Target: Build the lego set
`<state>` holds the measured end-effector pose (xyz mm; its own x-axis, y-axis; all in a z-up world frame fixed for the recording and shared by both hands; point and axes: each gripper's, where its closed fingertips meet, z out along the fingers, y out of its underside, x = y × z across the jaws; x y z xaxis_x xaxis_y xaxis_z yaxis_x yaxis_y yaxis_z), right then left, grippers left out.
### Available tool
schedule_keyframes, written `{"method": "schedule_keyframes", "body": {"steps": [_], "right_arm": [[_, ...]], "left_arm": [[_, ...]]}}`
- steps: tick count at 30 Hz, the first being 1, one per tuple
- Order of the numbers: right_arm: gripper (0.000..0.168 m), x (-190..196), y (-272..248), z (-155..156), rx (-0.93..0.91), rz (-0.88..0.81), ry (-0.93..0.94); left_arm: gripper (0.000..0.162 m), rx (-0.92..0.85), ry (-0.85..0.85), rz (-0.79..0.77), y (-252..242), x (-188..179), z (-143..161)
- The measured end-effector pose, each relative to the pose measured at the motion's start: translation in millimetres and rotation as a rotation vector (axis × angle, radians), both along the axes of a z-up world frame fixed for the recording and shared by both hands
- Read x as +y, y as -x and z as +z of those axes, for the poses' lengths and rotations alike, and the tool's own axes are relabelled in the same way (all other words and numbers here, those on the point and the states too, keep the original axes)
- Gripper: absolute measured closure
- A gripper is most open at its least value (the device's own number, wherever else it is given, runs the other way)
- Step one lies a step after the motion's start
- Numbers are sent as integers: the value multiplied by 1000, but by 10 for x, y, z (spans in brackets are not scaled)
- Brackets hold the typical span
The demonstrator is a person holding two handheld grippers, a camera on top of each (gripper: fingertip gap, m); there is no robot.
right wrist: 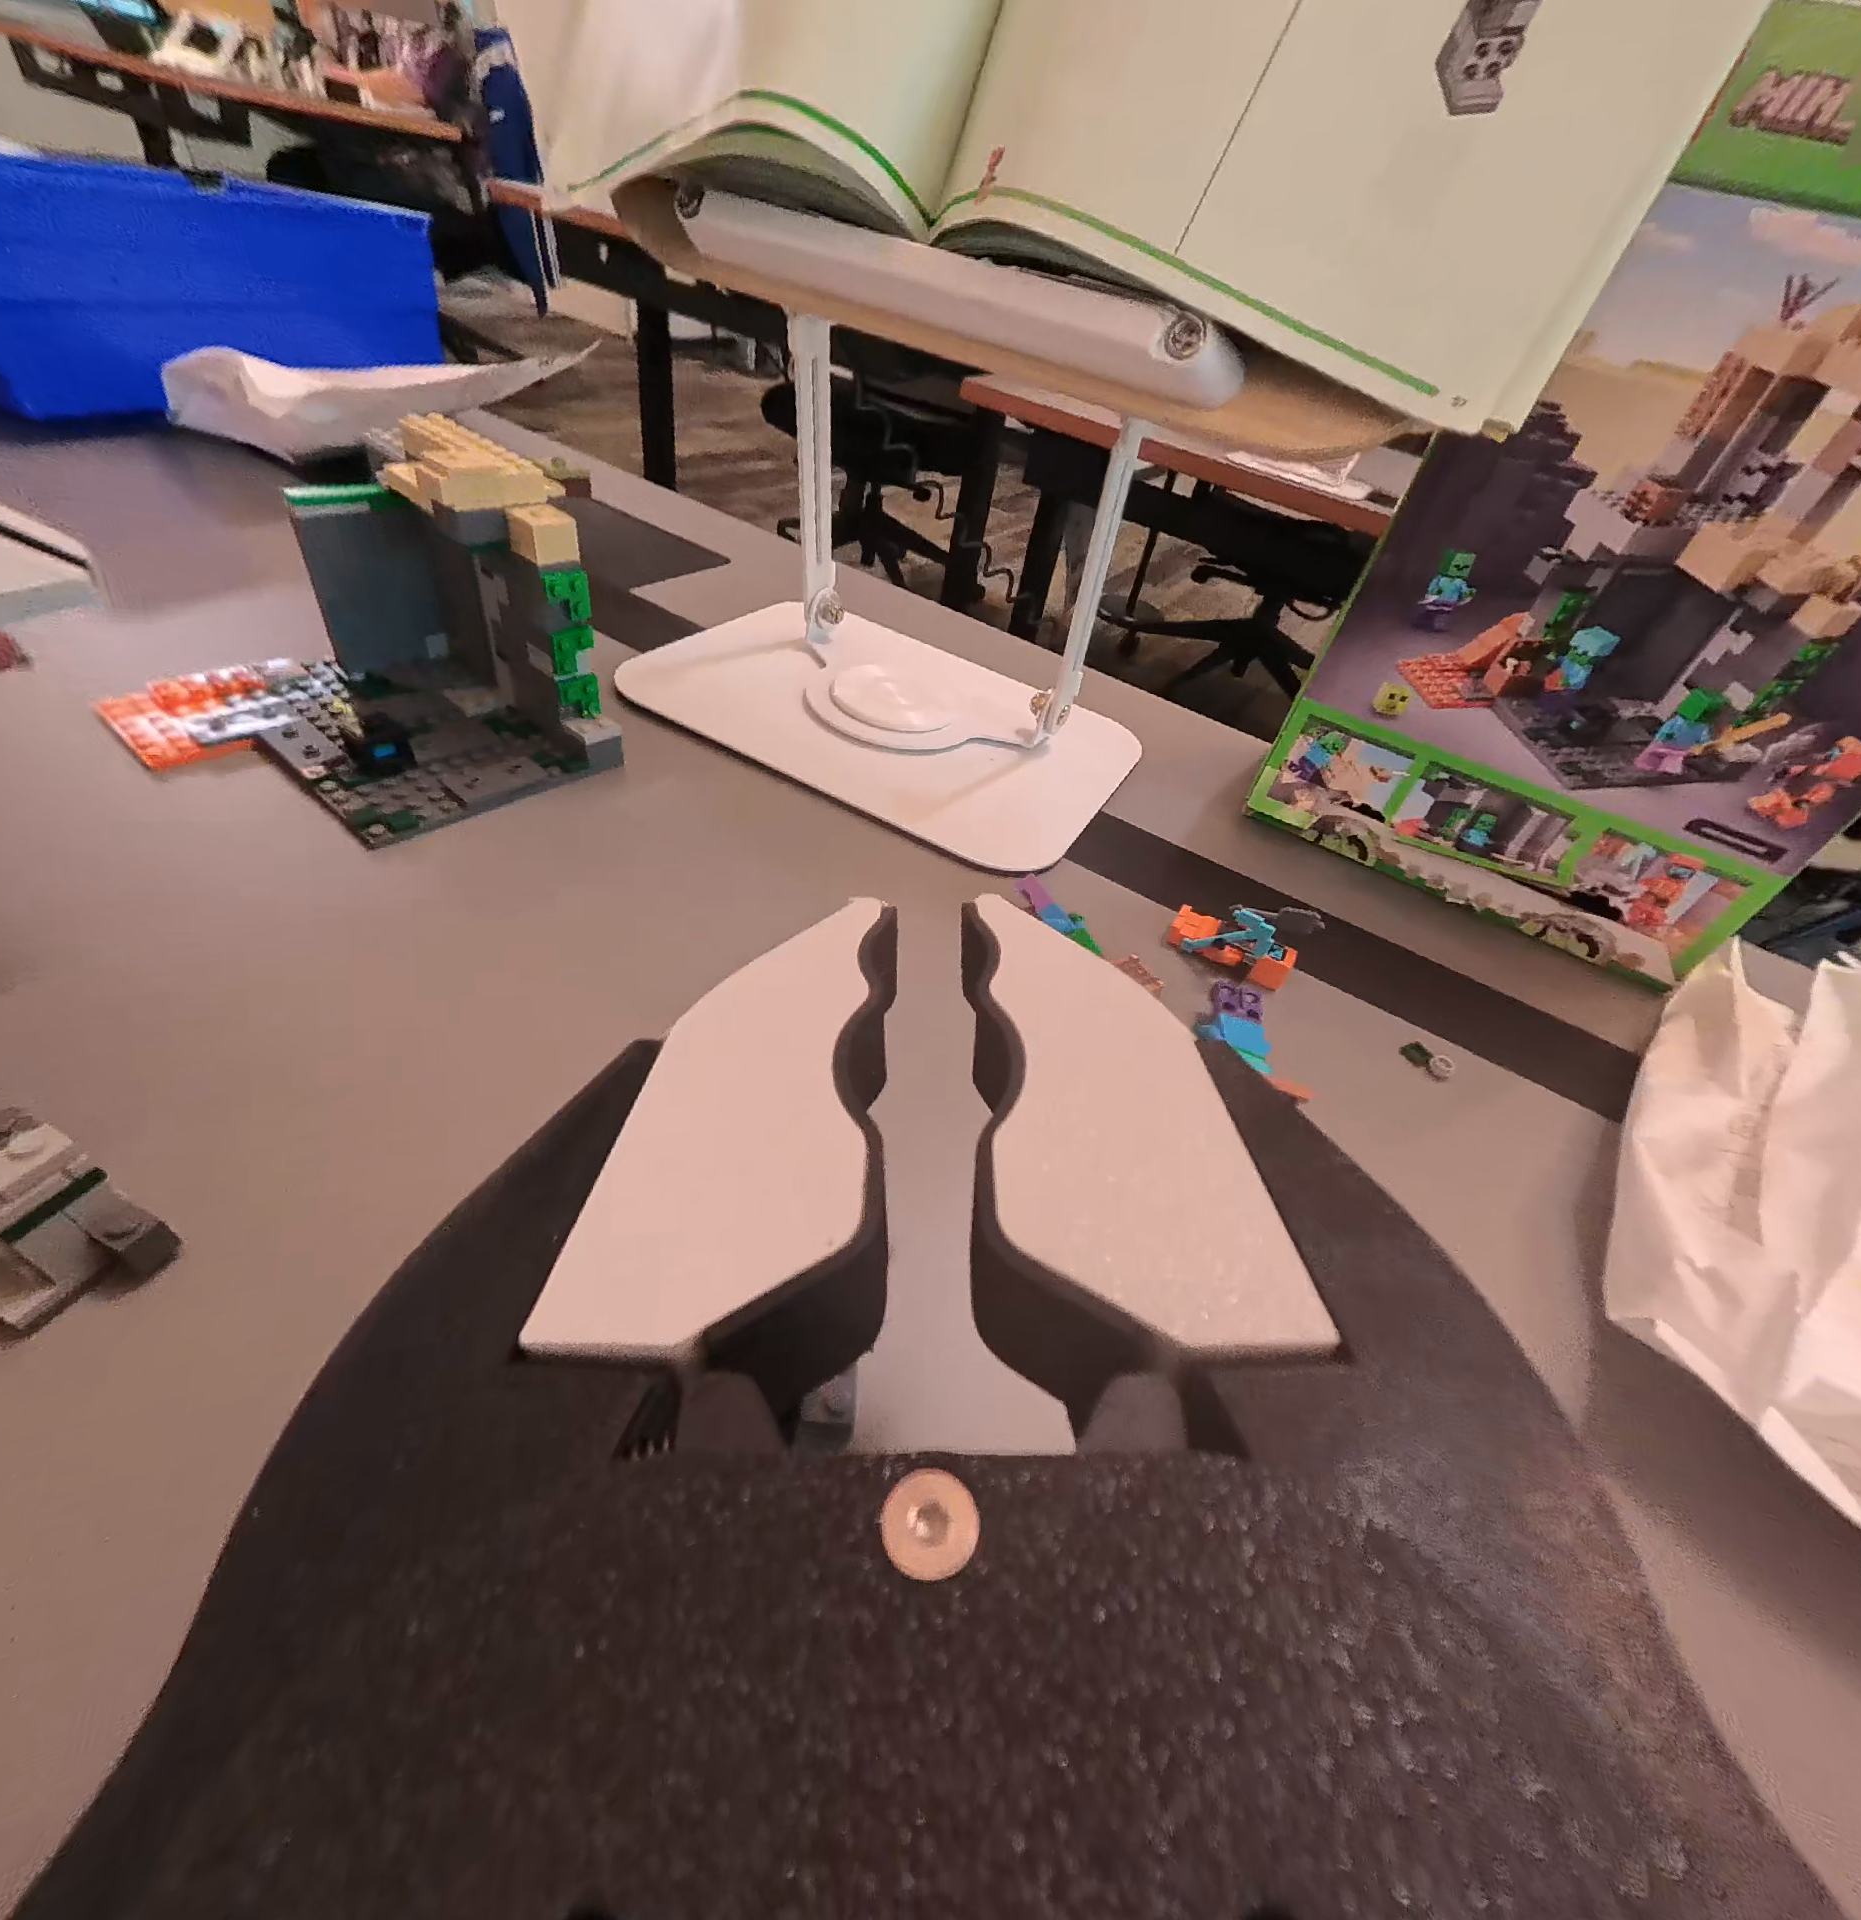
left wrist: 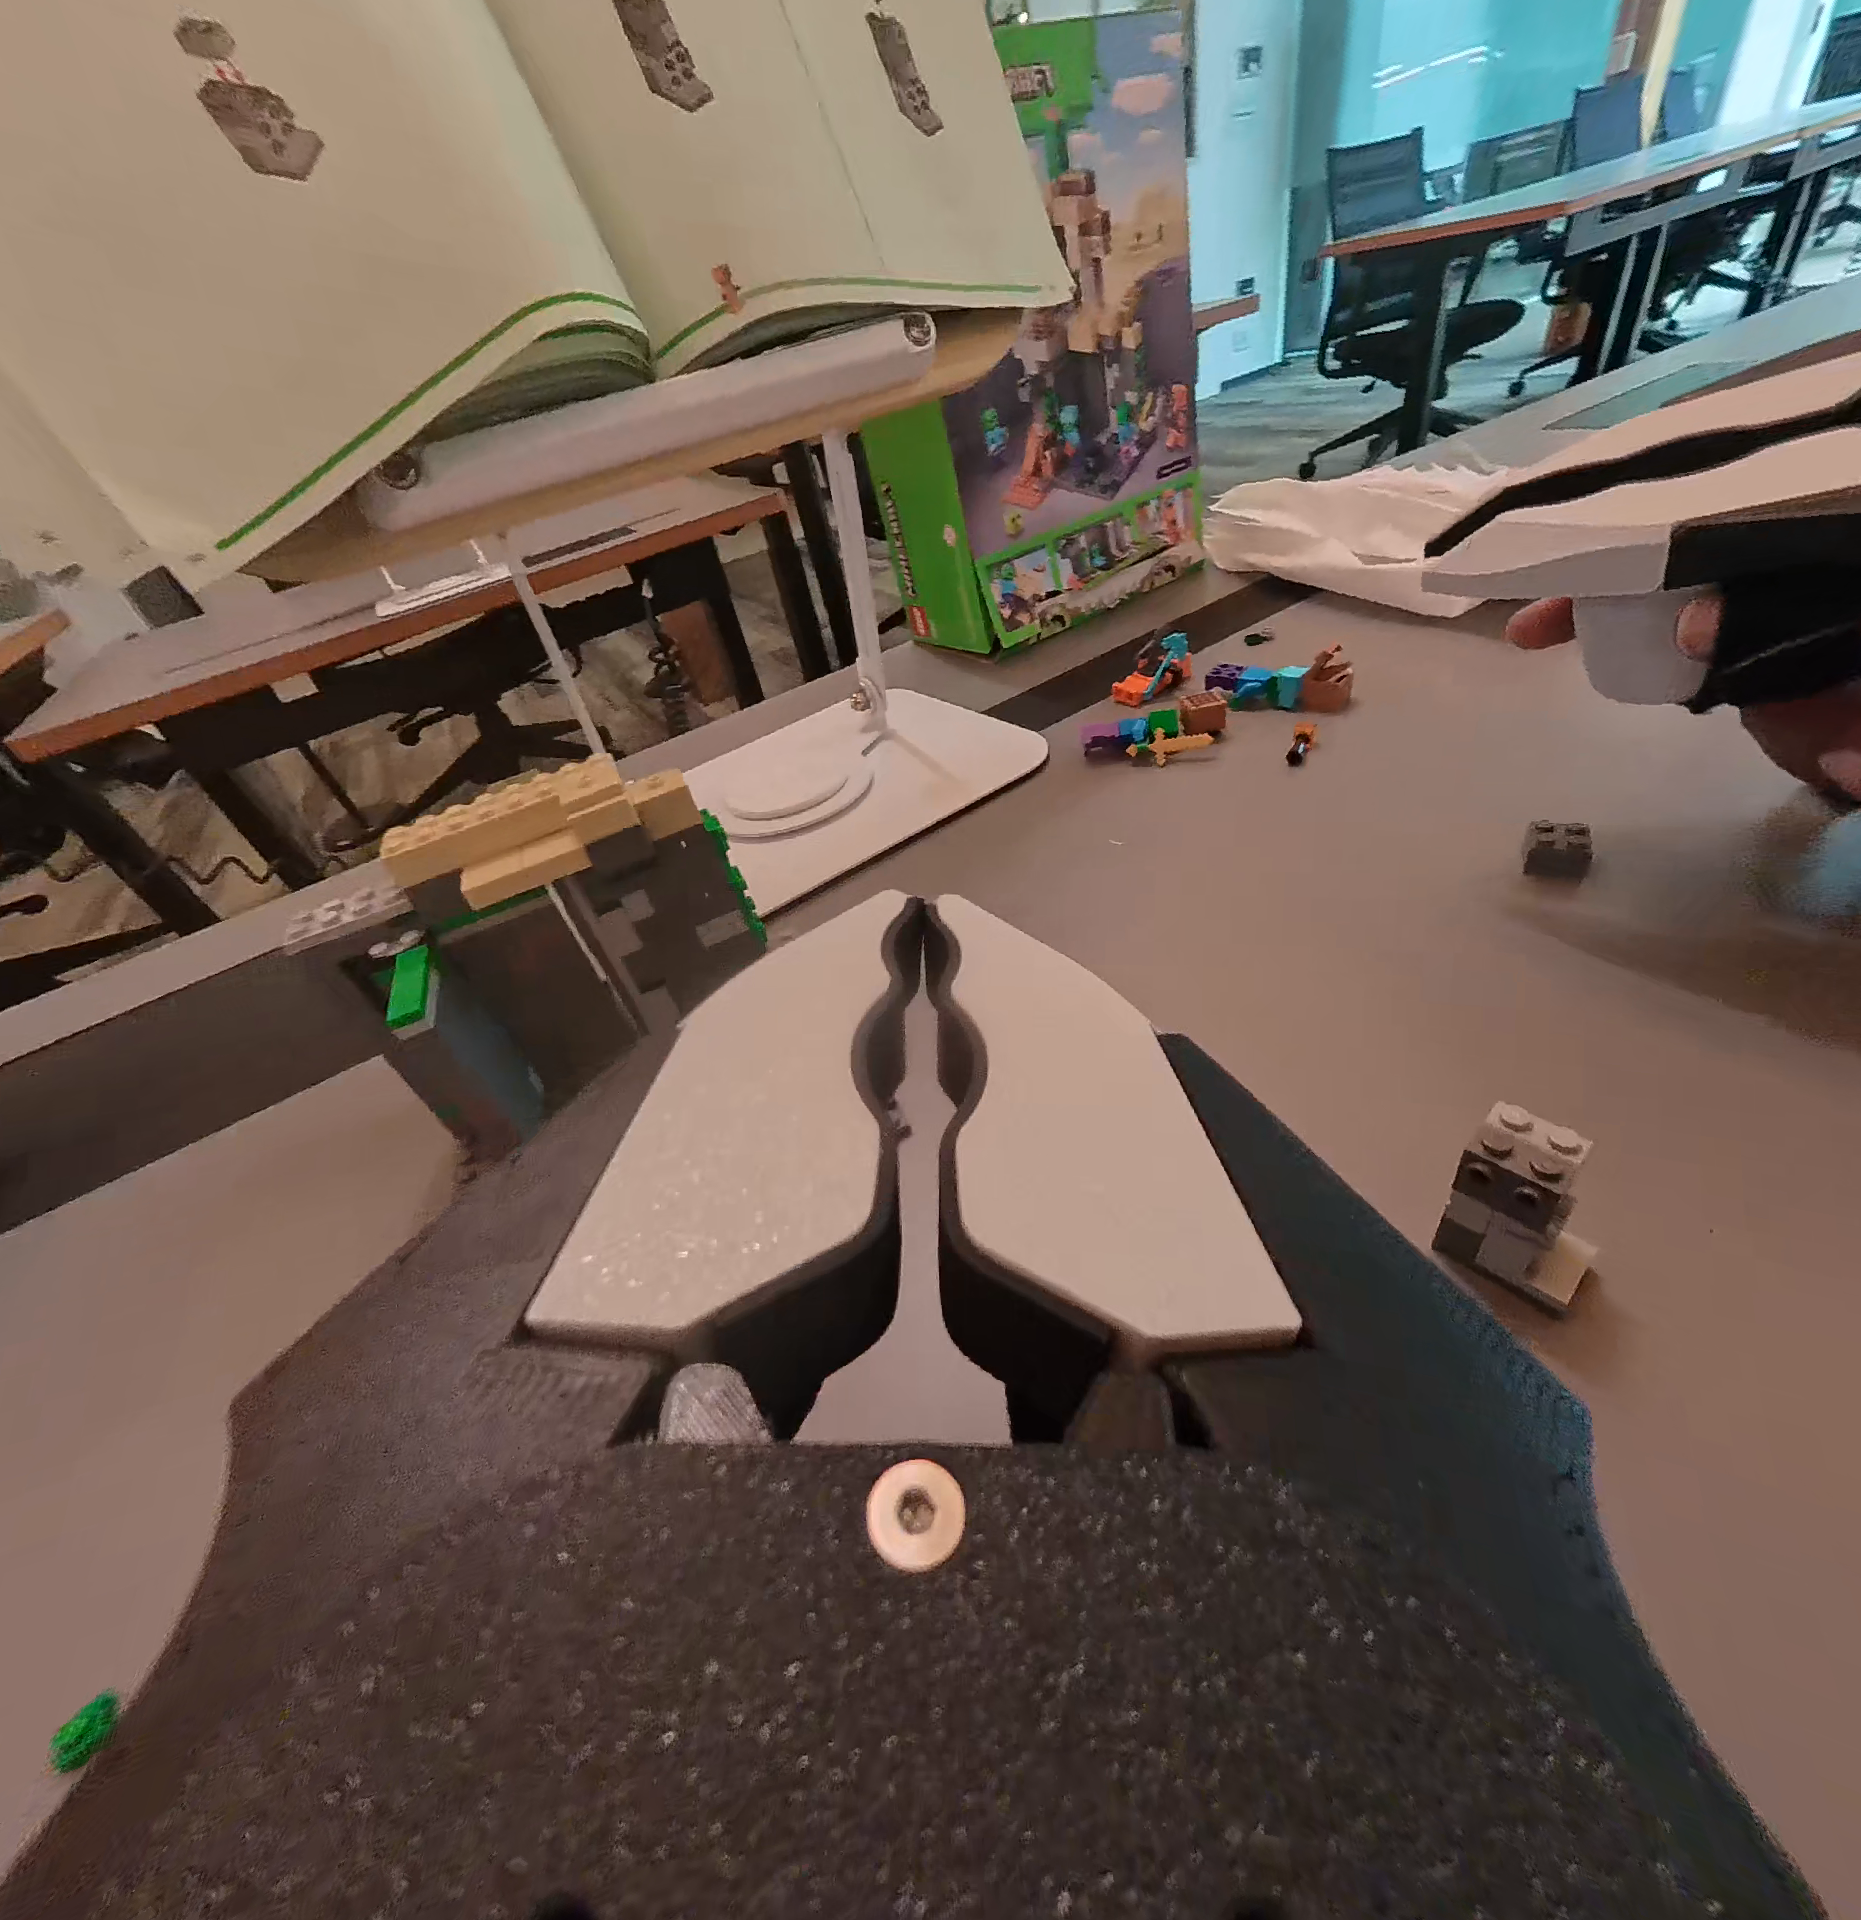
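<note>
left gripper (left wrist: 924,914): held low over the grey table (left wrist: 1321,987), level, tips closed together, nothing between them. right gripper (right wrist: 926,914): raised above the table, fingers slightly parted, empty. partly built lego structure (left wrist: 562,914): on the table, just left of the left gripper's tips. small grey brick assembly (left wrist: 1515,1210): right of the left gripper, apart.

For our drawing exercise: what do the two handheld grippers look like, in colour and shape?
Left gripper and right gripper match: two pale grey, wedge-shaped fingers lined with wavy black pads, on a speckled black textured body with one silver screw. No cables or sleeves show.
</note>
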<state>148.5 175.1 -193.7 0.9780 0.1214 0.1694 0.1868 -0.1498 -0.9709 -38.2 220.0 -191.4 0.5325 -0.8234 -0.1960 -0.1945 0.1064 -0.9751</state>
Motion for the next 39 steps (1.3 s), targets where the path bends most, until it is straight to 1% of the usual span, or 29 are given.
{"method": "schedule_keyframes", "body": {"steps": [4, 7, 11, 14, 18, 20, 26, 30, 33, 34, 35, 37, 39], "right_arm": [[157, 22, 55, -58, 12, 4, 2], [157, 21, 60, -46, 19, -6, 0], [157, 4, 23, -43, -43, -28, 24], [156, -7, -23, -29, -23, -42, 62], [155, -63, -118, -124, -16, -71, 186], [151, -115, -153, -221, -6, -70, 274], [135, -374, -152, -548, 42, 5, 545], [132, -452, -68, -751, 47, 56, 652], [132, -471, 2, -914, -18, 64, 727], [136, -468, -13, -928, -59, 50, 732], [152, -469, -10, -925, -87, 52, 733], [152, -470, 61, -896, -95, 95, 721], [153, -430, 189, -736, -67, 158, 639]], "left_arm": [[162, 11, 16, 22, 48, 5, -15], [162, 4, 21, 32, 88, 10, 11], [162, 29, 4, 45, 112, 13, 5], [162, 28, 0, 55, 140, 43, 28], [162, 54, -17, 66, 174, 43, 5], [162, 58, -24, 67, 175, 45, 13], [162, 93, -21, 58, 140, 50, -38], [162, 102, -19, 57, 147, 50, -52], [162, 103, -15, 53, 151, 46, -53], [162, 104, -14, 47, 146, 39, -52], [162, 106, -11, 36, 136, 25, -53], [162, 108, -6, 0, 93, -28, -47], [162, 120, 3, -80, 14, -135, -55]]}}
